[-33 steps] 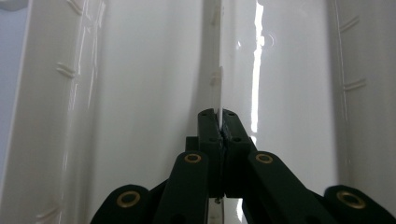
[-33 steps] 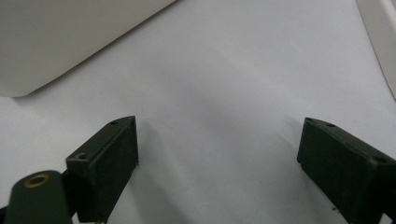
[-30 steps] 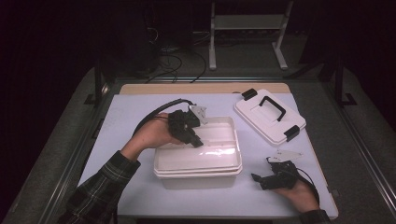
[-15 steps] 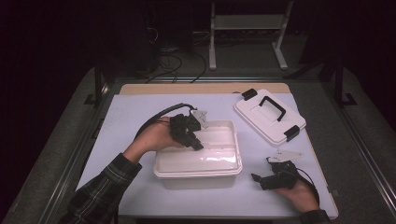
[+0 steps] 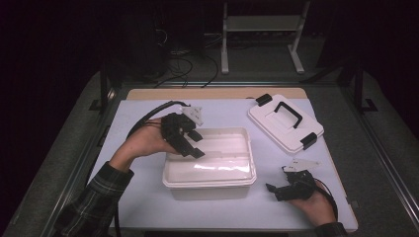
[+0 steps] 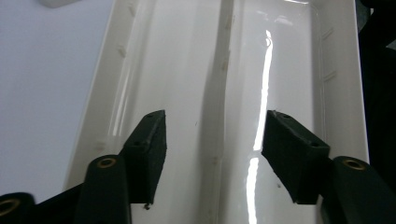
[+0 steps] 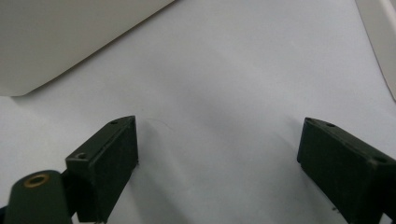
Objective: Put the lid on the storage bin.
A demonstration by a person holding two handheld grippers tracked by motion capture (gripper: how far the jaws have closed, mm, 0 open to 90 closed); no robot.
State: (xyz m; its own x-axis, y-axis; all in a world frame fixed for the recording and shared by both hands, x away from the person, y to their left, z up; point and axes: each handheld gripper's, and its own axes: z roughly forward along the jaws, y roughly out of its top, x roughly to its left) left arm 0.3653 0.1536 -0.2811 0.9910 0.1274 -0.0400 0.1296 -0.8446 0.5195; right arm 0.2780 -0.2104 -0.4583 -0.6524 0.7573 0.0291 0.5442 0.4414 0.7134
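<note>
A white plastic bin (image 5: 210,170) sits open in the middle of the table, and nothing lies inside it. Its white lid (image 5: 285,122), with a black handle and black clasps, lies flat at the back right. My left gripper (image 5: 196,144) hovers open over the bin's left part. In the left gripper view the gripper (image 6: 215,126) holds nothing between its jaws, and the glossy bin floor (image 6: 187,56) lies below. My right gripper (image 5: 277,181) rests low on the table, right of the bin. This gripper (image 7: 217,140) is open over the bare sheet, with the bin wall (image 7: 70,32) to its upper left.
A pale sheet (image 5: 143,197) covers the table, with a wooden strip (image 5: 197,94) along its far edge. Grey floor, cables and a white stand (image 5: 259,34) lie beyond the table. An edge of the lid (image 7: 380,37) appears in the right gripper view.
My left gripper has drawn back slightly to the left over the bin's rim. The right gripper has stayed where it was.
</note>
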